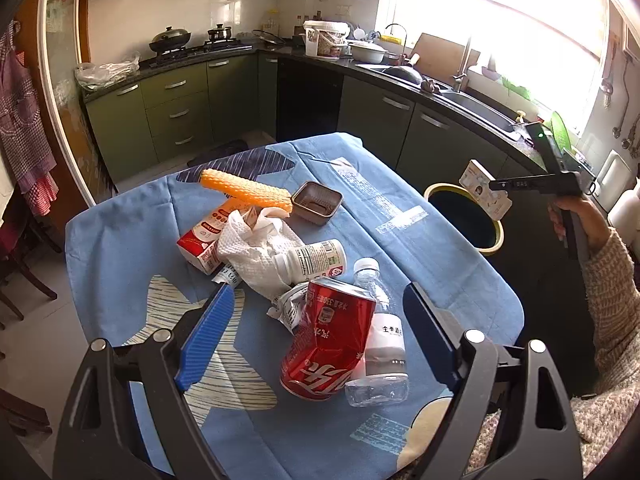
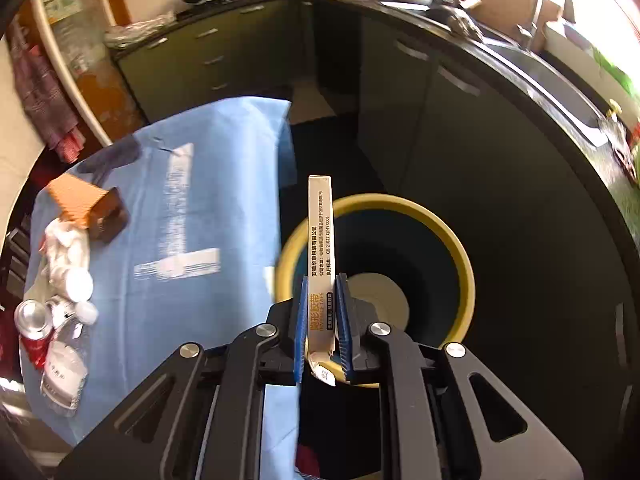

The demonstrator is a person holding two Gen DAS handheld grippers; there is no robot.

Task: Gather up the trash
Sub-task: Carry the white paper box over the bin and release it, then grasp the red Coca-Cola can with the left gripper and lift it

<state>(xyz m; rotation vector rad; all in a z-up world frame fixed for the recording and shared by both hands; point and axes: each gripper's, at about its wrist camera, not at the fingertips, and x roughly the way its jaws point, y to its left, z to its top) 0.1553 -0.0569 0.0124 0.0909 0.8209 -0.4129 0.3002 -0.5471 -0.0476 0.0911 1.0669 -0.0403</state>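
Right tongs: clamped on a flat white carton, blue pads pressed against both of its narrow faces; the carton stands upright between them, its torn lower end hanging below the pads.
Carton position: held over the open mouth of the bin, off the edge of the tabletop.
Bin: round, yellow rim, dark inside with a pale bottom; stands on the floor just beside the tabletop, in front of dark cabinet doors.
Right hand: seen from the left camera gripping the handle of its tool, a knitted sleeve behind it.
Left tongs: jaws wide apart, clamped on nothing, poised above the near end of the pile.
Tabletop: covered with a blue patterned cloth.
Red can: dented, lying on its side between the open left jaws, not touched by them.
Clear bottle: lying against the can's right side.
White pill bottle: on its side beyond the can.
Crumpled paper towel: touching the pill bottle.
Red-and-white carton: partly under the towel.
Orange foam sleeve: lying across the far end of the pile.
Brown tray: just beside the foam sleeve.
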